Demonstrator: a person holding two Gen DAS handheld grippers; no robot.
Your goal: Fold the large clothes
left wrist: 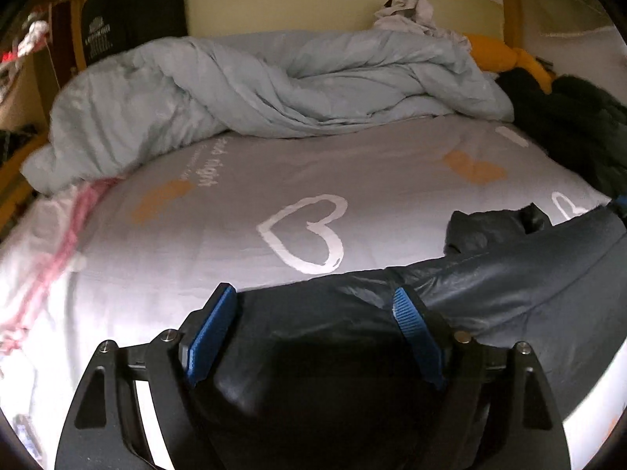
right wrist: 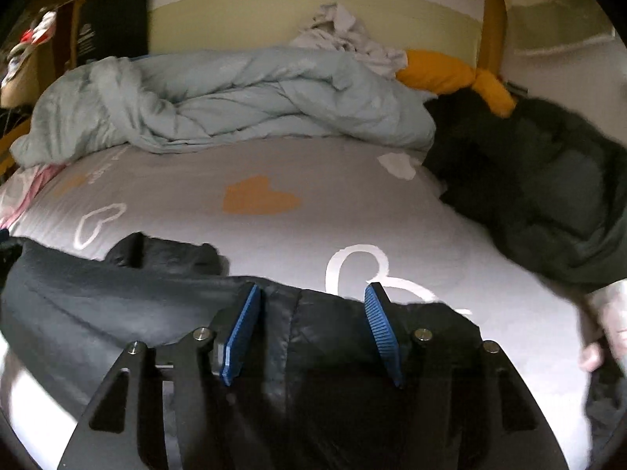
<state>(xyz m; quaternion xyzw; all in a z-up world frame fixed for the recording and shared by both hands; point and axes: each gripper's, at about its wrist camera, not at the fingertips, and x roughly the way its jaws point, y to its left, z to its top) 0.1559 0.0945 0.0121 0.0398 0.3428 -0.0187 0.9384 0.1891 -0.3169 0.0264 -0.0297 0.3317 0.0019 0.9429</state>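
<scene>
A dark navy puffer jacket [left wrist: 509, 274] lies stretched along the near side of the bed, its collar end bunched toward the middle [right wrist: 164, 254]. My left gripper [left wrist: 313, 293] hovers over the jacket's left part with its blue pads [left wrist: 211, 333] spread wide and not touching the fabric. My right gripper [right wrist: 313, 288] is open over the jacket's [right wrist: 98, 293] right part, where a seam runs between the pads [right wrist: 384, 329]. Neither gripper holds anything.
The grey bed sheet [left wrist: 235, 203] has white and orange hearts. A crumpled pale blue duvet [left wrist: 254, 86] fills the far side. A dark green coat [right wrist: 548, 188] lies at the right, with a yellow cushion [right wrist: 450, 70] and white cloth [right wrist: 345, 35] behind. A person's hand [right wrist: 603, 333] shows at the right edge.
</scene>
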